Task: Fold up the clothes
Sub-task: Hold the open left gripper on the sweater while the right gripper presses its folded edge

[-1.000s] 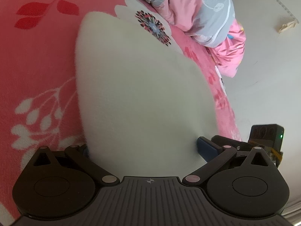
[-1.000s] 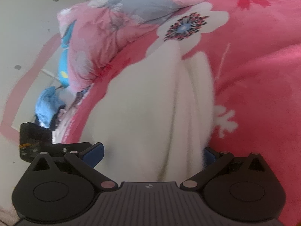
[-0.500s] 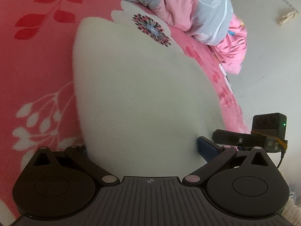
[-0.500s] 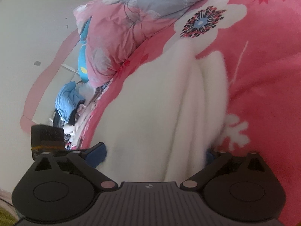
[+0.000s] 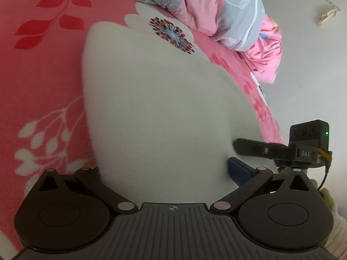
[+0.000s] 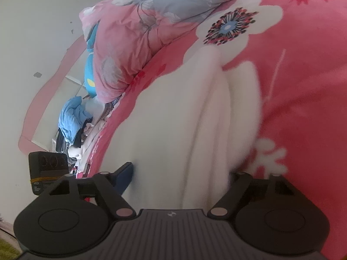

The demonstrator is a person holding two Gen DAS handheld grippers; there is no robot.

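Observation:
A white knit garment (image 5: 164, 99) lies folded on a pink floral bedspread (image 5: 43, 82). My left gripper (image 5: 164, 170) hovers low over its near end, jaws wide open, with the cloth bulging between them and hiding the left fingertip. A black finger of my right gripper (image 5: 256, 147) reaches onto the garment's right edge. In the right wrist view the garment (image 6: 173, 119) shows lengthwise folds. My right gripper (image 6: 182, 174) is open across its near end, and cloth covers its right fingertip.
A bunched pink and grey quilt (image 5: 216, 10) lies at the far end of the bed. The bed's edge runs along the garment's side, and beyond it are pale floor (image 5: 308, 65) and a heap of blue and dark clothes (image 6: 73, 121).
My right gripper's finger has come in over the garment's right edge in the left wrist view. The right wrist view has swung left, showing more floor and the clothes heap.

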